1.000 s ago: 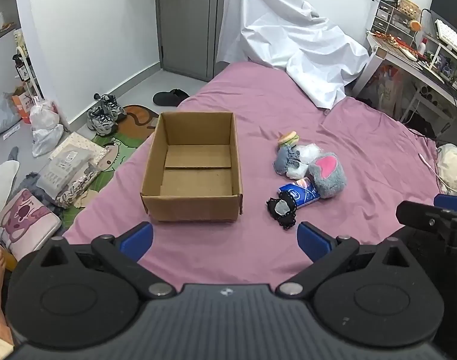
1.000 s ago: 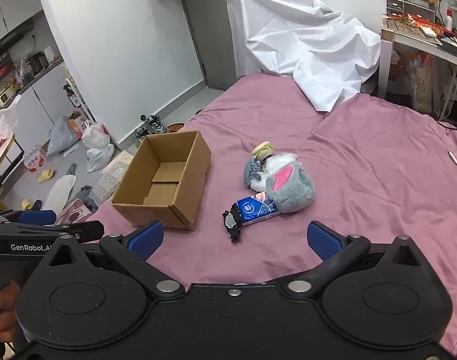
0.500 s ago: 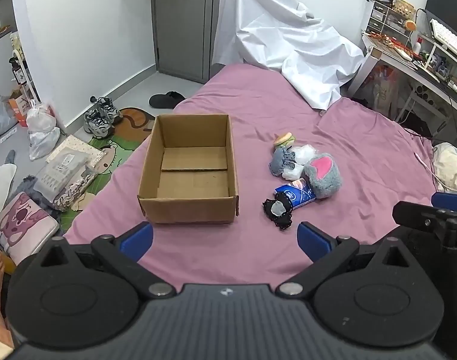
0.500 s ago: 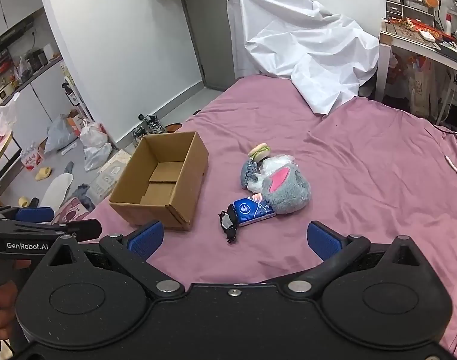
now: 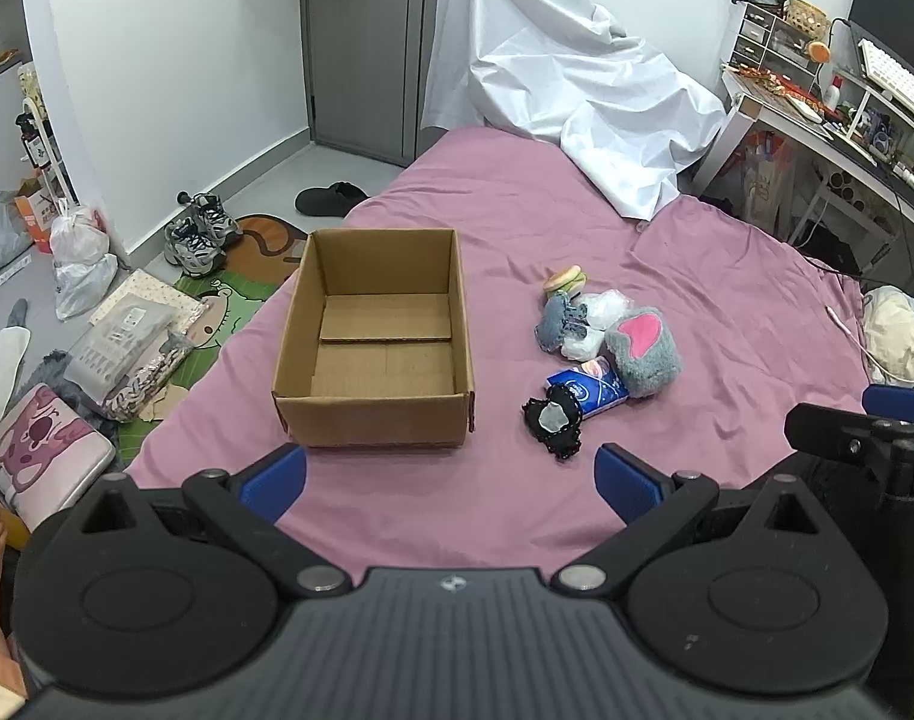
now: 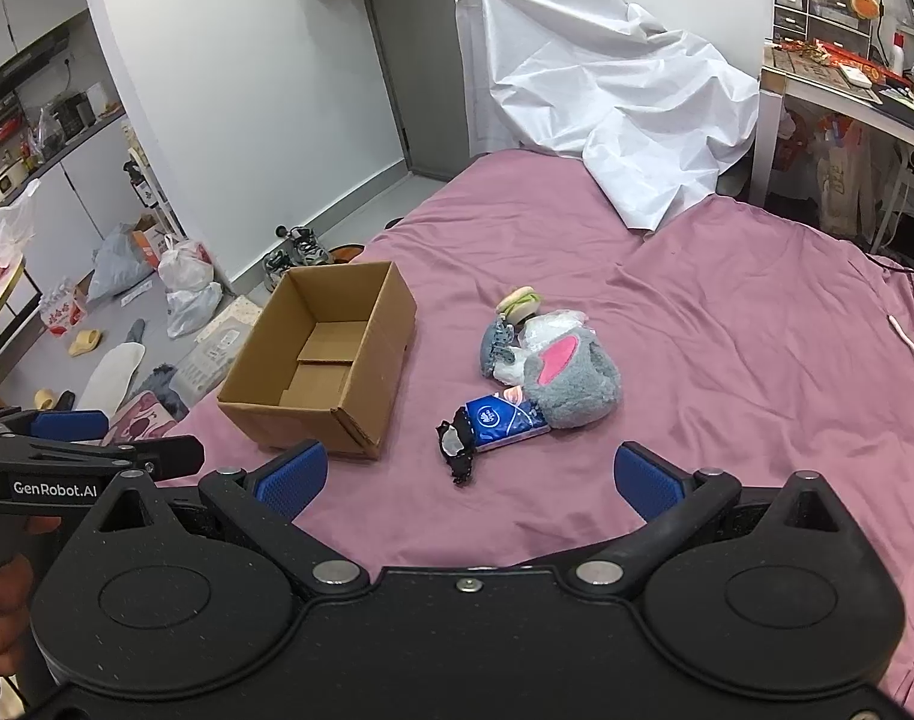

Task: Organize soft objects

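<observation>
Left wrist view: the left tool has drawn slightly back, spread wide and empty; the cardboard box sits empty on the bed. Right wrist view: the right tool has likewise retreated, wide open and unladen, the soft objects heaped beside the box; sorting not begun.

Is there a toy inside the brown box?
No, the cardboard box holds nothing but its own flaps, and the grey plush toy lies beside it on the bed.
</observation>
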{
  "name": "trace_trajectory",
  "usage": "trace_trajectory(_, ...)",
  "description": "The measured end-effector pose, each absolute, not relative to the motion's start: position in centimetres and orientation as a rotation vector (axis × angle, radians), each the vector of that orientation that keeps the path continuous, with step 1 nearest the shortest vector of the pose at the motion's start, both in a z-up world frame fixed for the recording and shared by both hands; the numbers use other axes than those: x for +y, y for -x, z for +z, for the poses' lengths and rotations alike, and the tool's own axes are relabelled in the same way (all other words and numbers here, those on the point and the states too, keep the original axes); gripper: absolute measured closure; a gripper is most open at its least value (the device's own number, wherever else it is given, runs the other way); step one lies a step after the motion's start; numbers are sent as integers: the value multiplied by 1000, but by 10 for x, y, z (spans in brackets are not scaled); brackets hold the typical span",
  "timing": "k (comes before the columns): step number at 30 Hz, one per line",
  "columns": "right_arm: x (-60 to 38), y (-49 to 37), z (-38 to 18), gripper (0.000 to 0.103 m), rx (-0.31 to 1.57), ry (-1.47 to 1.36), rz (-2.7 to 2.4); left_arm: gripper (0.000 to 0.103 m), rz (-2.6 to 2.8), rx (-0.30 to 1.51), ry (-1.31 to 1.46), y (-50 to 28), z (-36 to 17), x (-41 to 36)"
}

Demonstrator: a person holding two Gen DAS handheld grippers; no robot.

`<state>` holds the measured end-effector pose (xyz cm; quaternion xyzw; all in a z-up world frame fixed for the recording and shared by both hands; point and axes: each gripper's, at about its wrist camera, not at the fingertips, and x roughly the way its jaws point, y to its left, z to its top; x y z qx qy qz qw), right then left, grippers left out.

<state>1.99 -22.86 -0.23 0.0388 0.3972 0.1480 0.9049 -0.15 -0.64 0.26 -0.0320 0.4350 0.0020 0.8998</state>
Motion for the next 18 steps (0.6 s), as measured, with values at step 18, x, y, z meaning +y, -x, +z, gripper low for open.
trace_trajectory(18,-228,-19,-2,0,818,-72,301,1,-1,884,71,1,5,-7)
